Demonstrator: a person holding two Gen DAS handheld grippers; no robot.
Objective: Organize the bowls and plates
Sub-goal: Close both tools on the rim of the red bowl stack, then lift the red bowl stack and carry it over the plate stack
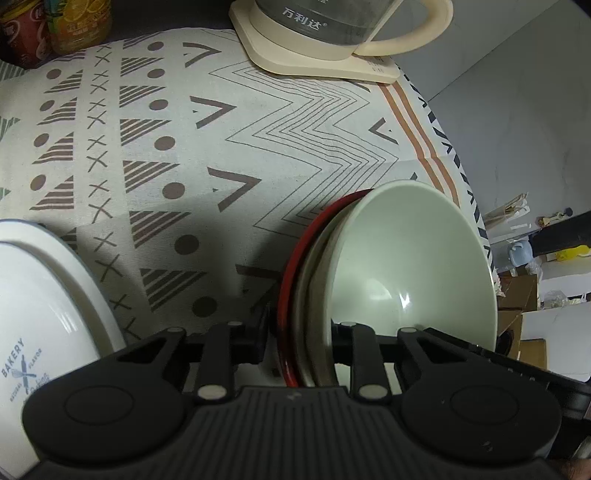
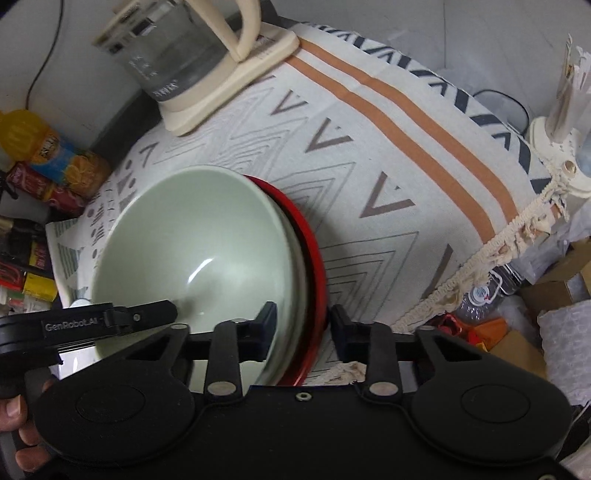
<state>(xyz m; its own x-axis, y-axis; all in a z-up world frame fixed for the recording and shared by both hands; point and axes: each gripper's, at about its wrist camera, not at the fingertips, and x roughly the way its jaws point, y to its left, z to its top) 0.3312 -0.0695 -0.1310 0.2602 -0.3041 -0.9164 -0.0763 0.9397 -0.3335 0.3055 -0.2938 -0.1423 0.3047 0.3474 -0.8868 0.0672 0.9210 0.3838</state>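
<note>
Left tool (image 1: 299, 341) pinches the near rim of the stack: green bowl (image 1: 413, 266) nested on a red plate (image 1: 291, 280). Right tool (image 2: 303, 328) straddles the opposite rim, fingers nearly pressed on. Stack sits on the tabletop (image 1: 207, 140) near its edge. Lift both level, synced; kettle (image 1: 332, 22) stands behind.
</note>
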